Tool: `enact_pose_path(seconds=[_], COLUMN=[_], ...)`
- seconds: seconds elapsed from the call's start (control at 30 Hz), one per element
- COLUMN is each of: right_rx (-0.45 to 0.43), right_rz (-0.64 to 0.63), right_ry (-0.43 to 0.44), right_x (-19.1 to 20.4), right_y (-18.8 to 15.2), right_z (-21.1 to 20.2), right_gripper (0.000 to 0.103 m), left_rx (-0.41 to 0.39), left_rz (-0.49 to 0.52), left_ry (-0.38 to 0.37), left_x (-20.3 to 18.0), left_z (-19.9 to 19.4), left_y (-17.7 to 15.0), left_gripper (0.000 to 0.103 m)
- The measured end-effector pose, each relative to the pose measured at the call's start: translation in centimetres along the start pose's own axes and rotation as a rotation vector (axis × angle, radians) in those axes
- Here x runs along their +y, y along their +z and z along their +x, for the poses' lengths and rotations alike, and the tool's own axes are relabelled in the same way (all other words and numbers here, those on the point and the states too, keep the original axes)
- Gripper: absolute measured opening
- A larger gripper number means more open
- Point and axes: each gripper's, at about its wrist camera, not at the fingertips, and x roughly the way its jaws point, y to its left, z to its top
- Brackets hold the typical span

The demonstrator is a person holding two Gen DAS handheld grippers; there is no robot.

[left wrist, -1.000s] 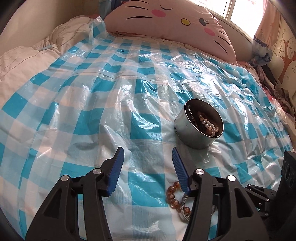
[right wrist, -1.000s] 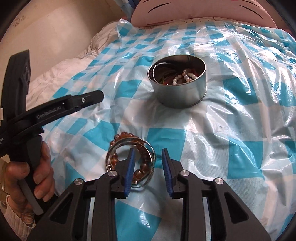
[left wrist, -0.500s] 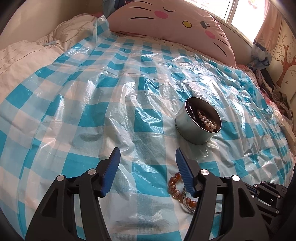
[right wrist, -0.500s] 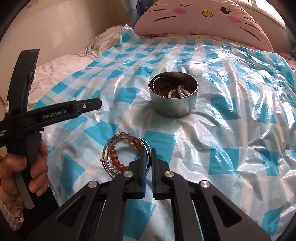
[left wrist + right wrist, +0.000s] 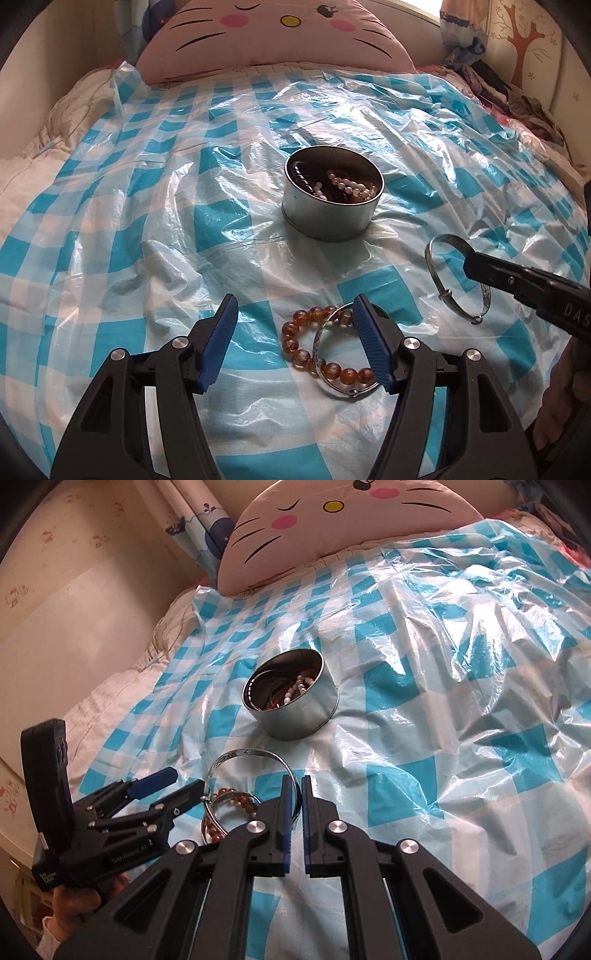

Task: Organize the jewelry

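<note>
The right tool [image 5: 294, 786], clamped on a silver bangle [image 5: 436, 247], lifts it clear for carrying to the tin [image 5: 328, 218] at frame centre; the left tool [image 5: 295, 332] gapes over the amber bracelet [image 5: 295, 347].

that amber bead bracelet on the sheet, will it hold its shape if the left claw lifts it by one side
Probably not. The amber bead bracelet looks like separate round beads on a string, so it should sag and swing. The glossy beads may slip from the left claw. A silver bangle lies across it and may drag along.
</note>
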Motion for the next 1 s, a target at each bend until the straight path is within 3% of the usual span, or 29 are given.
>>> enact_pose_path(seconds=[0.2, 0.37, 0.47, 0.73, 1.0], right_rx=[-0.007, -0.007, -0.009, -0.009, -0.01], right_rz=[0.056, 0.062, 0.074, 0.079, 0.08], right_ry=[0.047, 0.062, 0.07, 0.076, 0.076], right_x=[-0.9, -0.9, -1.1, -1.2, -1.2], right_y=[0.1, 0.1, 0.1, 0.0, 0.0], right_z=[0.1, 0.1, 0.1, 0.1, 0.2], right_gripper=[0.006, 0.006, 0.006, 0.006, 0.006], left_rx=[0.026, 0.059, 0.073, 0.077, 0.066], left_rz=[0.115, 0.124, 0.14, 0.136, 0.094], left_ry=[0.052, 0.048, 0.041, 0.027, -0.012], left_x=[-2.3, -2.5, -2.7, -2.8, -1.9], left_z=[0.7, 1.3, 1.6, 1.6, 1.2], left_y=[-0.4, -0.6, -0.7, -0.7, -0.4], left_gripper=[0.057, 0.027, 0.018, 0.007, 0.004])
